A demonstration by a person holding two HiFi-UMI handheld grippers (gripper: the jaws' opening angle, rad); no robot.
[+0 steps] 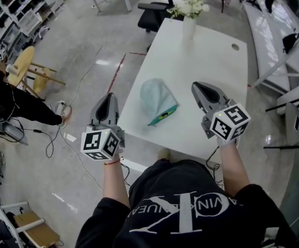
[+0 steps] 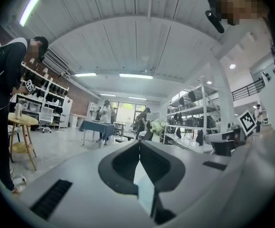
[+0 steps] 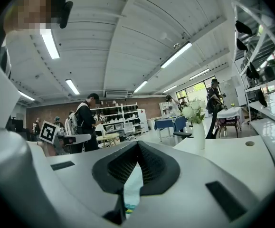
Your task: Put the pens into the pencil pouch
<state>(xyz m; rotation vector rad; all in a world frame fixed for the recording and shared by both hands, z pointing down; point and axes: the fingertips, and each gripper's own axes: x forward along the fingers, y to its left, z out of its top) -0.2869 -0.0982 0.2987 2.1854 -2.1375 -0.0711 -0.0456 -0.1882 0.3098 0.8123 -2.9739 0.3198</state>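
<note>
White office table point(image 1: 211, 61) ahead: we're holding left gripper point(image 1: 108, 98) and right gripper point(image 1: 200, 89) fully closed, gripping nothing. Just beyond, the pale-blue fabric pencil pouch point(image 1: 157, 99) is lying flat; no loose pens showing, so we're checking its mouth.

Left gripper point(image 2: 139, 145): jaws pressed tight together, tips meeting, aimed level across the room.
Under the tips: a pale sliver in the slit, and there's too little of it to name.
Far left: a person point(image 2: 4, 80) in dark clothes with a backpack, standing right by a round wooden stool point(image 2: 21, 121).
Middle distance: a blue table point(image 2: 98, 127), with people point(image 2: 106, 110) on their feet around it.
Just past the tips: white flowers point(image 2: 157, 126).
Right side: shelves point(image 2: 194, 110) loaded with dark gear.
Overhead: strip lights point(image 2: 135, 75) glowing on a white ceiling.
</note>
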